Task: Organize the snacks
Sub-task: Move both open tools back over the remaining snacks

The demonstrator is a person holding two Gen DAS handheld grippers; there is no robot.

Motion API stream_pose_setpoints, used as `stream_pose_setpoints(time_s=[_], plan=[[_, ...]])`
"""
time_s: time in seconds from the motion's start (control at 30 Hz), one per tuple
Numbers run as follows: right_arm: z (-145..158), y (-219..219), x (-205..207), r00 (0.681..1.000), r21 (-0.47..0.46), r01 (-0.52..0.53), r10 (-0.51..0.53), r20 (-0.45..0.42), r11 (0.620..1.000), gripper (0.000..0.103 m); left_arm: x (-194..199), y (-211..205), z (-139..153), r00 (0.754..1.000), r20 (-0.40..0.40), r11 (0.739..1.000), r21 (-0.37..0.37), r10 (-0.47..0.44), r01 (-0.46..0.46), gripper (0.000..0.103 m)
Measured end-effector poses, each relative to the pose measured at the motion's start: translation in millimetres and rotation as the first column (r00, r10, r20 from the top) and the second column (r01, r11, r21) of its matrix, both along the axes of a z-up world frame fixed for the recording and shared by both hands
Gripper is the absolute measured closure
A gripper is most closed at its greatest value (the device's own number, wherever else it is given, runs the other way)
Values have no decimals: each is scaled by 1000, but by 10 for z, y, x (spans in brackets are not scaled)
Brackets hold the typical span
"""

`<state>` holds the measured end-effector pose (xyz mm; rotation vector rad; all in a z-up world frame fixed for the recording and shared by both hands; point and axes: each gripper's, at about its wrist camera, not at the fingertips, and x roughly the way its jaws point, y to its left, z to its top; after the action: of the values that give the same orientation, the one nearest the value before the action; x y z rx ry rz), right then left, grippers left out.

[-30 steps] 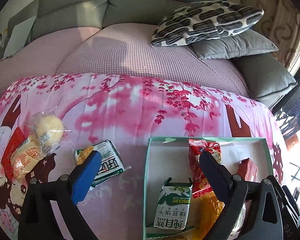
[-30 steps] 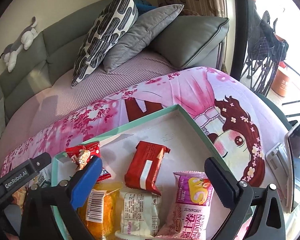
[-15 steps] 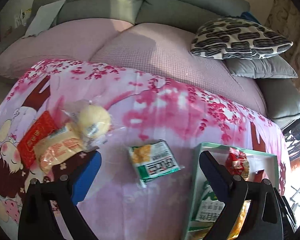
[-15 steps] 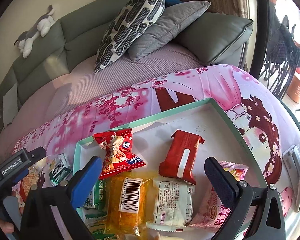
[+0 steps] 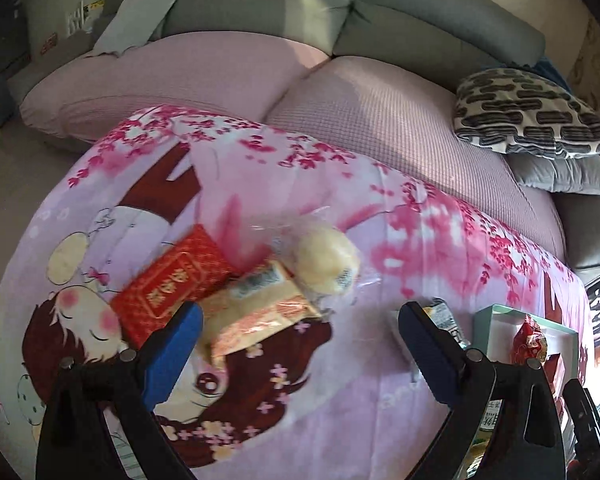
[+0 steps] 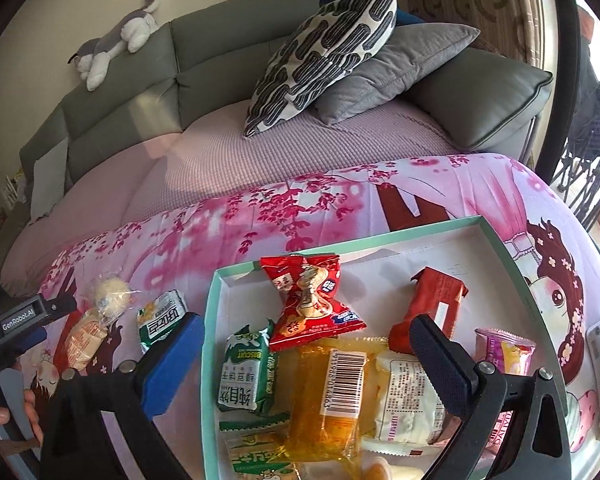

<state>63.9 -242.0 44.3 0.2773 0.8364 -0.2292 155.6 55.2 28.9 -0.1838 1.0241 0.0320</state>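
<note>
Meanwhile, on the cloth-covered worktop [image 5: 340, 420]:
Left gripper [image 5: 300, 332]: jaws held wide apart and empty, aimed at a cluster of loose snacks near the worktop's left edge.
Loose snacks: a red packet [image 5: 172, 280], an orange-and-white wrapped cake [image 5: 256, 312] and a round bun in clear film [image 5: 326, 260] are seen touching or overlapping; a green biscuit packet [image 6: 160, 318] lies apart, just beside the box's left wall.
Right gripper [image 6: 304, 356]: jaws likewise parted, nothing held, poised over the teal-rimmed box [image 6: 500, 248].
Box: already crowded along its near side with a red twist-wrapped sweet [image 6: 308, 296], an orange cake [image 6: 328, 396] and other packets; the far right corner is seen bare.
Risk: because the three snacks are bunched, two may be pinched at once, or a neighbour nudged toward the left edge.
Risk: slick, loose film may slip from the jaws, and the soft bun may be crushed if squeezed hard.
</note>
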Motion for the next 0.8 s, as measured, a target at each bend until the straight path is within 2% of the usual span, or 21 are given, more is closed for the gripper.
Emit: stream_pose_setpoints(time_s=[0.2,0.53,0.8], plan=[[11,207,27,999,-4,-44,44,6,999,0,-109,222,67,1000,17,1000,9,17,-17,5],[-20,629,55,991,-21,-131,132,11,991,0,-311,330,97,999,40,1000,20,-20,20,5],[-103,902,88,983,-12,-185,185,4,983,0,-339,597,29,999,43,1000,9,24,-24,5]])
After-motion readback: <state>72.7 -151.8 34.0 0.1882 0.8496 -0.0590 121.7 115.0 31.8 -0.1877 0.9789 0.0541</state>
